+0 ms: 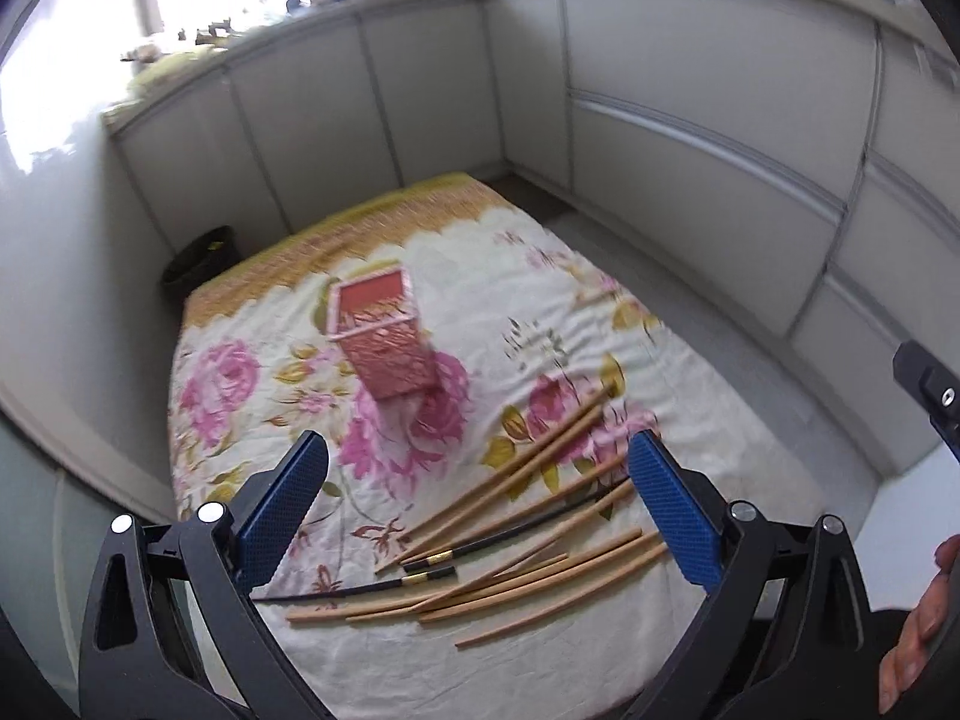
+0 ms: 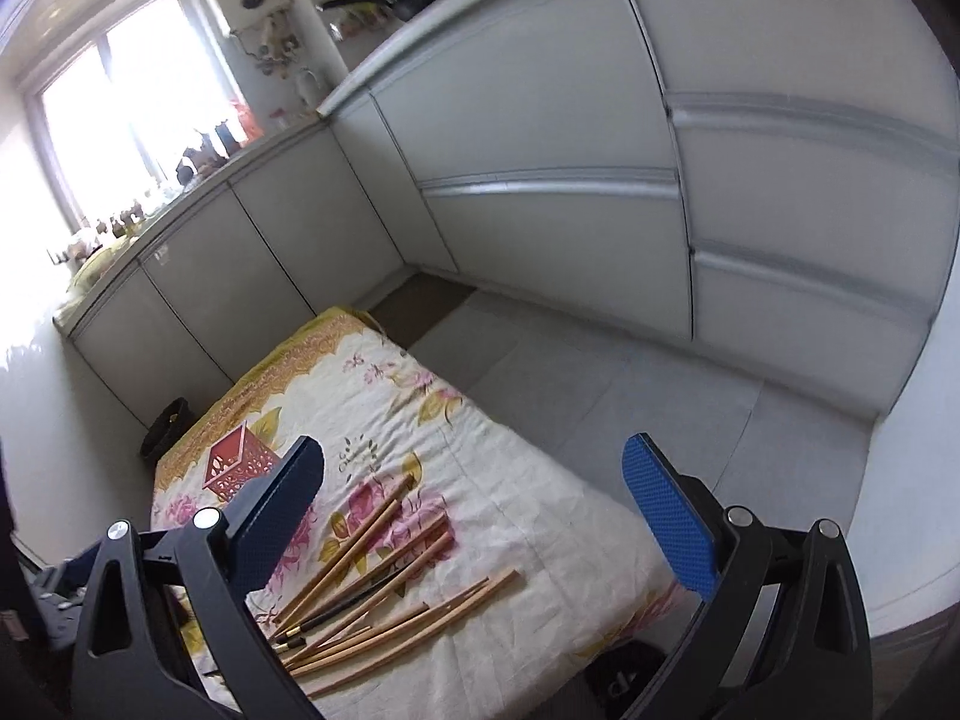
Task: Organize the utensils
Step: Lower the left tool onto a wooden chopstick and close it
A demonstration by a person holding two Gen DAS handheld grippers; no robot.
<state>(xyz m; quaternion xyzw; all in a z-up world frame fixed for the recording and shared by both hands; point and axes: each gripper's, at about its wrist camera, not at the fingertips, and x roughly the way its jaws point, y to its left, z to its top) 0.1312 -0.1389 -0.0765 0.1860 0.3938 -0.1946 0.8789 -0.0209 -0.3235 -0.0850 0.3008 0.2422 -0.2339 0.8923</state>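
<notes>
- Many chopsticks [image 1: 528, 516] lie in a loose fan on the floral cloth [image 1: 252, 324], just ahead of and below the left gripper [image 1: 480, 480], mostly between its jaws and toward the right one.
- Both grippers are released: the left gripper's jaws stand wide apart with nothing between the pads, and the right gripper [image 2: 474, 480] is just as wide and empty.
- From the right wrist view the sticks [image 2: 372, 594] sit below and toward the left jaw, well short of being straddled.
- The pink holder [image 1: 384, 342] stands upright farther ahead of the left jaws, well apart from the pile; it looks empty, so the sorting seems barely begun.
- The step in hand appears to be choosing a first stick. Best to take one at the edge of the fan, jaws set across its length near the middle, so it stays level and neighbours are not dragged.
- Most sticks are pale wood, slim and smooth; two are black with gold bands [image 1: 429, 573]. They overlap, so a low pinch may catch two.
- The holder is perforated pink plastic, square-mouthed; the cloth is wrinkled and soft.
</notes>
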